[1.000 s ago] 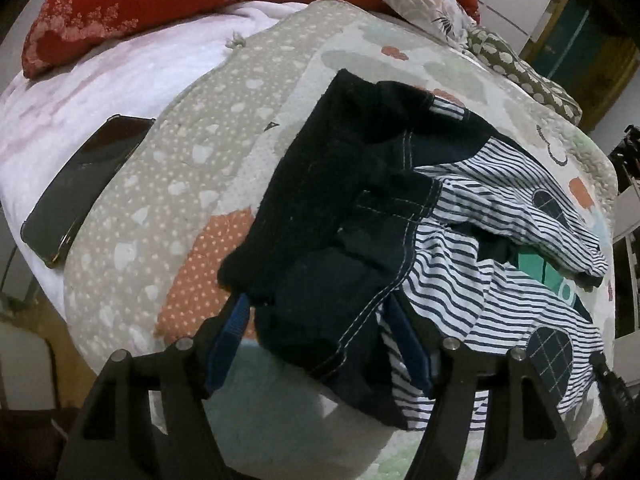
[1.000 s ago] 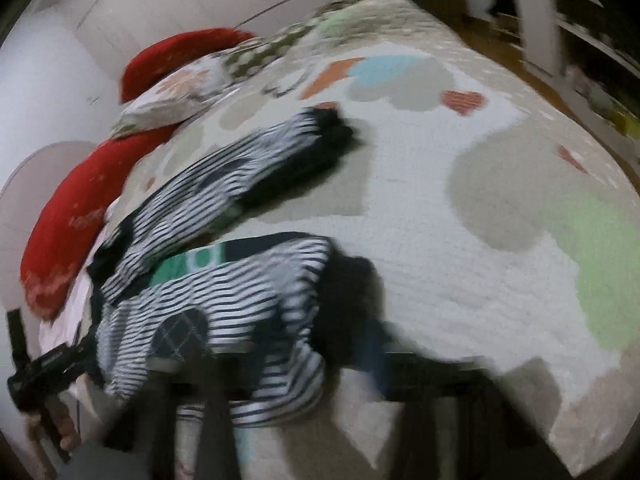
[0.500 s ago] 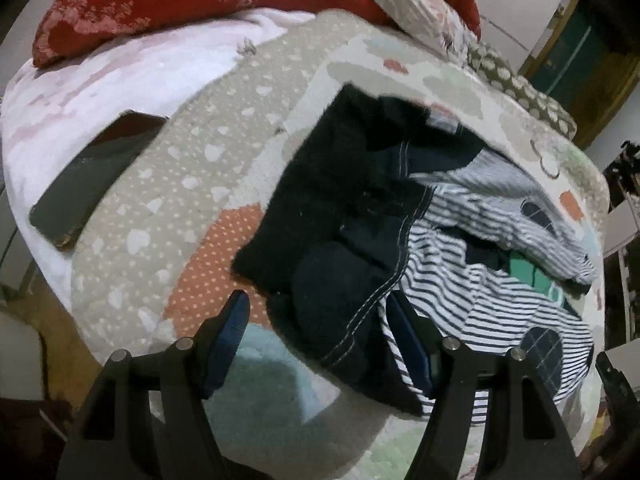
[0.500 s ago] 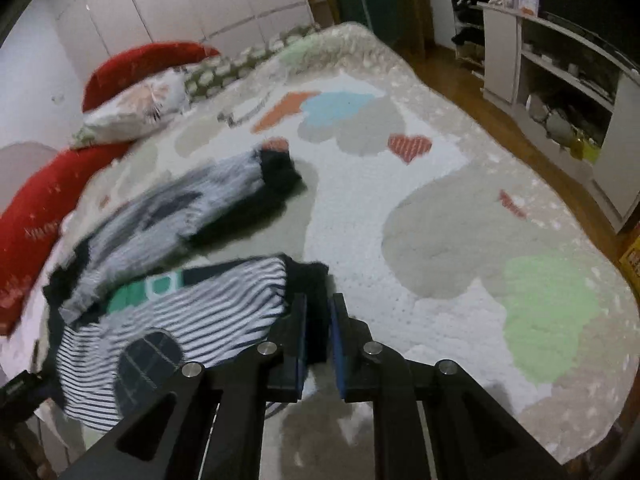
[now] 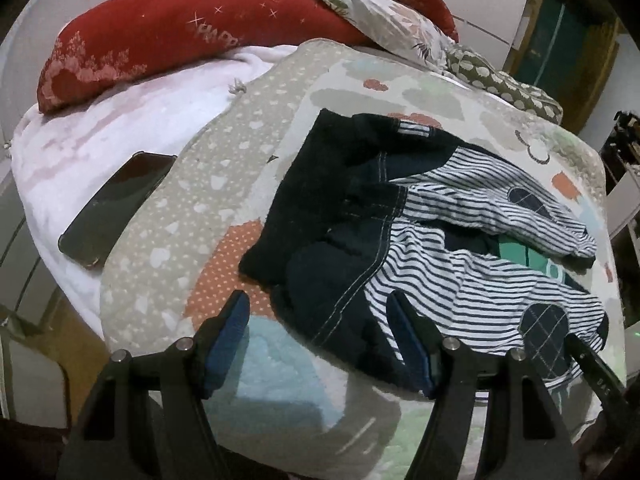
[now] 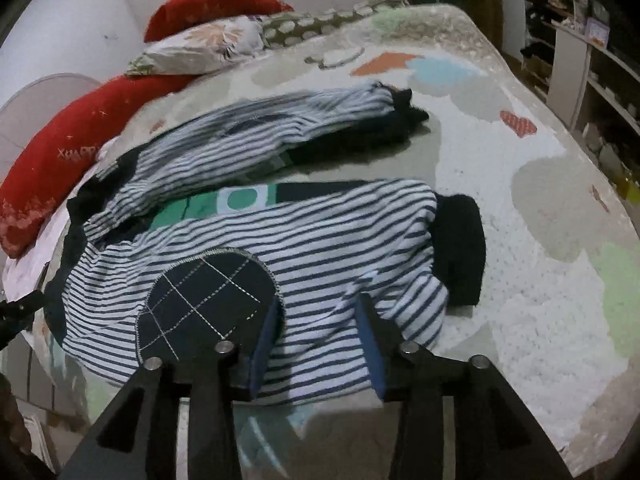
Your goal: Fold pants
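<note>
Left wrist: "HAPPY"-type lettering, red pillow (image 5: 192, 36)

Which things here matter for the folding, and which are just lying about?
Job: pants, left gripper, right gripper, both open, over the pants.
Lying about: phone, red pillows, floral pillow, bedspread.
</note>
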Demonstrator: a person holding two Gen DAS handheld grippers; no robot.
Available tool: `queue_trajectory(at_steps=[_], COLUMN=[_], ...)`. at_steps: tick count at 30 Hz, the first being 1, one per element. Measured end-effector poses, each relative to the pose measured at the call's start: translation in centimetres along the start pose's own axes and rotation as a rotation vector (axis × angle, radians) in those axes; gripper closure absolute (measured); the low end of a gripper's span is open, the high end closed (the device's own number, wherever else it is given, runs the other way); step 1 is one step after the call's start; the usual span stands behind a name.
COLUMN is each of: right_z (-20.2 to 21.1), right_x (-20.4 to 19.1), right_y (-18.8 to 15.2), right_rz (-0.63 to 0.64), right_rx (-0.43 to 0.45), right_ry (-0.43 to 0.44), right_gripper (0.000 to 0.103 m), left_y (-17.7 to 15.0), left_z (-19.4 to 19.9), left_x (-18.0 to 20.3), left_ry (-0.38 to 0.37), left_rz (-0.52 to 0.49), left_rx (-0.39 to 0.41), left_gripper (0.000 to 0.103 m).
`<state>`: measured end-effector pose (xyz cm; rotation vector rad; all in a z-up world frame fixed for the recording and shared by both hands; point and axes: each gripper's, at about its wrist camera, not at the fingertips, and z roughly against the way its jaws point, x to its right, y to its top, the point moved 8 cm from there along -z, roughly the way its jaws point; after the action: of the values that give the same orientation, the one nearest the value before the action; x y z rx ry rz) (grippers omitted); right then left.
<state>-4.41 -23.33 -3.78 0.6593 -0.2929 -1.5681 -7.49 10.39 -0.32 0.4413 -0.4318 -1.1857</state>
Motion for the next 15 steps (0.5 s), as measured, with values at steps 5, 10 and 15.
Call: queue_trajectory(at_steps=[5, 10, 15], right_z=[-0.6, -1.7, -2.0], right_x=[-2.4, -3.7, -3.6], right_y=[-0.4, -0.9, -1.0], right_rz=[0.079, 0.215, 0.271], right_rx=[-0.013, -0.073, -0.09], right_ry=[0.126, 0.037, 0.035], right_gripper=[0.002, 0.001, 0.001], left_y=[-0.2, -0.1, 0.3], left_z=[0.1, 0.7, 1.2], left_x=[0.1, 0.5, 0.9], left_ry=[0.001, 0.024, 0.036], left_rz=[-0.012, -0.039, -0.069], left_rx=[-0.004, 0.021, 0.035], left_gripper=[0.033, 0.033, 0.033])
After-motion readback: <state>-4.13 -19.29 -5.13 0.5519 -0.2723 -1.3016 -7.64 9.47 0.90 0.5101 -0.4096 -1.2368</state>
